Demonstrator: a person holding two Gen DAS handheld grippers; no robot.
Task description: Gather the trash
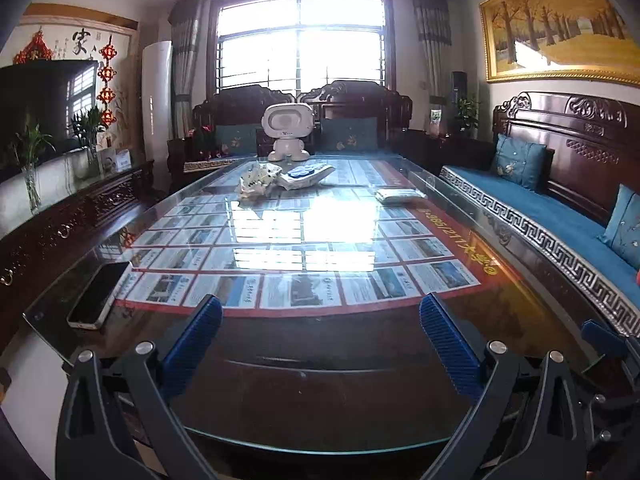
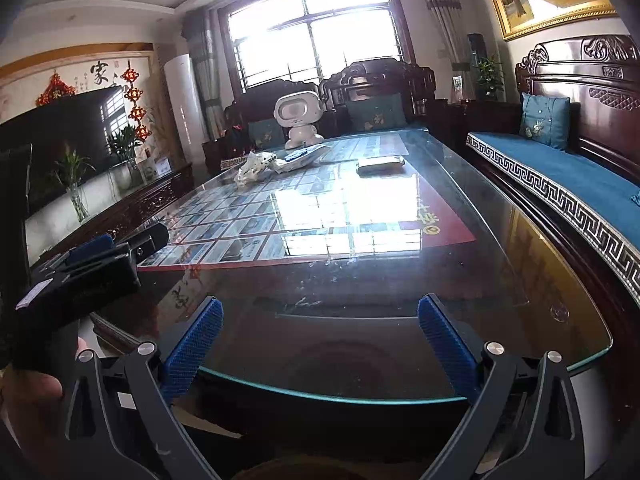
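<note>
Both claws empty at the near table edge, trash far away

At the bottom of the frame, the left claw (image 1: 320,320) and right claw (image 2: 320,320) stand spread, holding nothing. The crumpled wrapper (image 1: 256,182), opened packet (image 1: 306,176) and flat pack (image 1: 400,196) lie at the upper middle of the glass table (image 1: 320,380); no bin shows.

Glossy glass table top (image 1: 460,320); crumpled paper trash (image 1: 256,180); dark carved polished wood sofa (image 1: 580,128); ribbed blue jaws
</note>
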